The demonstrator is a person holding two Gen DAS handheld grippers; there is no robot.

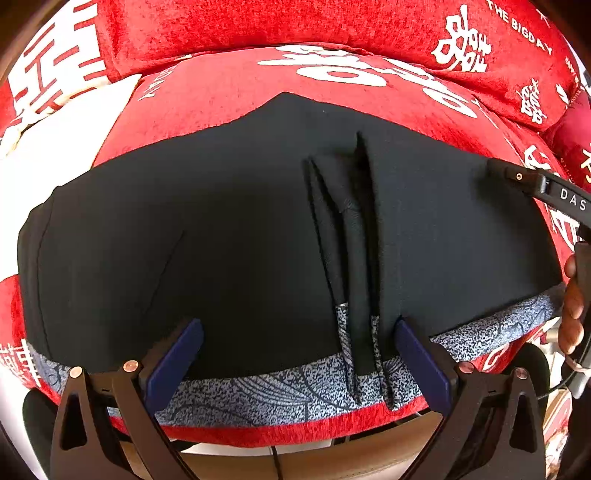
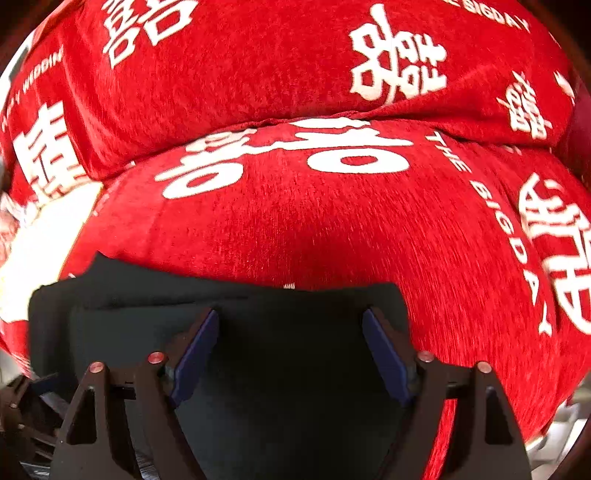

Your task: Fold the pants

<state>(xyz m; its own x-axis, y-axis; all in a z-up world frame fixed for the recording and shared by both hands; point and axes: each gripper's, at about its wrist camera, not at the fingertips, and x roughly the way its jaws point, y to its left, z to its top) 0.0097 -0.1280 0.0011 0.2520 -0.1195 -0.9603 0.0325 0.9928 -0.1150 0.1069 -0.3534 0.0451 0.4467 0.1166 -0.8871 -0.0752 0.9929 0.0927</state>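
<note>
the red cushion (image 1: 229, 96), printed with white characters, carried everything; a second cushion (image 1: 258, 22) stood along its far edge. the pants (image 1: 184, 221), black and matte, lay flat across most of the seat, reaching from its left edge to its right edge, with the grey patterned waistband (image 1: 258, 391) along the near edge. they looked light, soft and limp, likely to sag and crease when lifted, not slippery on the plush cover. a raised pleat (image 1: 354, 240) ran from the waistband toward the far edge. the waistband looked the firmest place to pinch, one hold toward each end of it.

the left claw (image 1: 299, 354) hung wide above the waistband, holding nothing. the right claw (image 2: 291, 350) was wide too, over the pants' right part, nothing pressed between its pads.
</note>
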